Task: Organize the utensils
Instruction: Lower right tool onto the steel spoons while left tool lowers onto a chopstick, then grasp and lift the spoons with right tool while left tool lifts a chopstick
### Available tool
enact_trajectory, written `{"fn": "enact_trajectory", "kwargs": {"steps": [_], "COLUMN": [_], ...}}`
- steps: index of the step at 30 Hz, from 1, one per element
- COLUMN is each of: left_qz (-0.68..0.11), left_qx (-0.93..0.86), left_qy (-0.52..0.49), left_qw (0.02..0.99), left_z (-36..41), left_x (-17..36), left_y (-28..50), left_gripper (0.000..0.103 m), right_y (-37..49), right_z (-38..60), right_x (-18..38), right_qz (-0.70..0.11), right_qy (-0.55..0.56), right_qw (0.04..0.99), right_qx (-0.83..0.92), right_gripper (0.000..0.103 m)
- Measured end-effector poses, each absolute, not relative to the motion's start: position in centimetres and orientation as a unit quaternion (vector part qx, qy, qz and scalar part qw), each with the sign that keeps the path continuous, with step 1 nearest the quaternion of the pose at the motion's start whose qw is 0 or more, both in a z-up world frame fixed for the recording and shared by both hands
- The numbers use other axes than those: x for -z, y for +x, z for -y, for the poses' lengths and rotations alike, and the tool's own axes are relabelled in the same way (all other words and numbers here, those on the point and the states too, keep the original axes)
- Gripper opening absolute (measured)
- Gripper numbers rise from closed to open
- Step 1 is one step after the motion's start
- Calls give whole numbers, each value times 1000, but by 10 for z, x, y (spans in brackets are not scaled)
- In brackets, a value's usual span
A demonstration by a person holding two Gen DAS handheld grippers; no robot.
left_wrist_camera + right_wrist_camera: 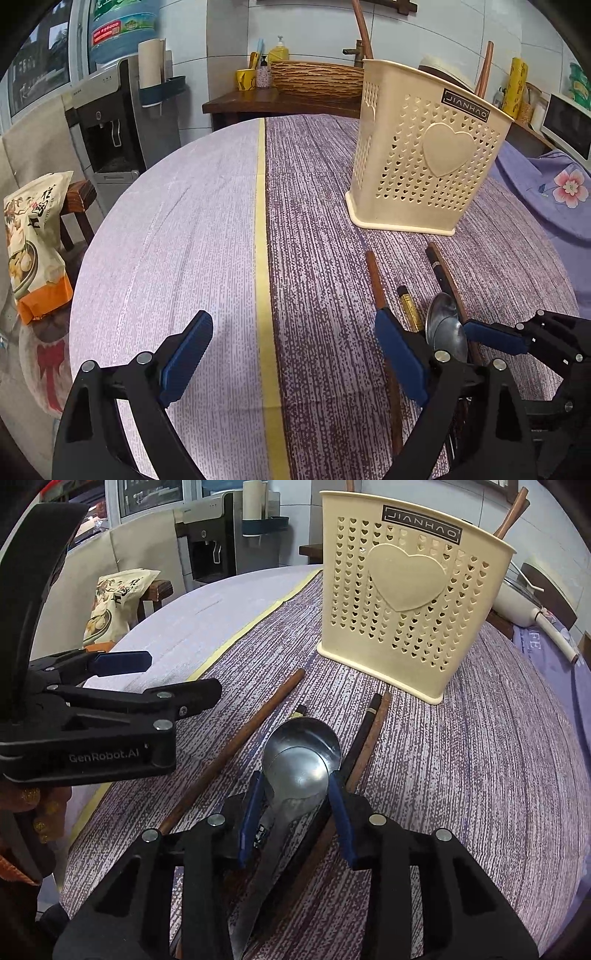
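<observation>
Two nested steel spoons (301,760) lie among wooden chopsticks (236,746) and darker chopsticks (364,734) on the purple tablecloth. My right gripper (295,786) is shut on the spoons, its blue pads at both sides of the bowls. In the left wrist view the spoons (445,328) and the right gripper (491,334) sit at the lower right. My left gripper (291,332) is open and empty over the cloth, left of the utensils; it also shows in the right wrist view (166,679). A cream perforated utensil holder (424,155) (402,594) stands upright beyond the utensils.
A gold-tipped chopstick (408,306) lies by the spoons. A yellow stripe (264,258) splits the round table. A snack bag (33,240) sits on a stool at left, a water dispenser (107,122) behind. A floral cloth (546,188) lies at right.
</observation>
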State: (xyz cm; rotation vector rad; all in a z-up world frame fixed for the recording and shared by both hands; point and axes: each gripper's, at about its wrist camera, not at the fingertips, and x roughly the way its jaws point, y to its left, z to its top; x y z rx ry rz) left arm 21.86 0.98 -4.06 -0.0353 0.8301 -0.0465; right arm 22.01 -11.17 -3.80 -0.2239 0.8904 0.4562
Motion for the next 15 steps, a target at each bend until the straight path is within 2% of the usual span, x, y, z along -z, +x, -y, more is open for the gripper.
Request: {"fn": "enact_trajectory", "kwargs": {"steps": [8,15], "left_qz": [-403,-413], "left_qx": [28,66], "left_qy": [-12,1], "left_qw": [915,908], "left_z": [-6,13], "left_x": [39,40], "left_y": [217,223], "left_gripper": [86,62], "right_y": [213,215], "right_z": [137,158], "right_x": [25,14], "right_qz": [-406,-397], "right_qy": [-62,-36], "right_qw": [888,897], "right_qx": [-206,-189], "right_gripper": [37,37]}}
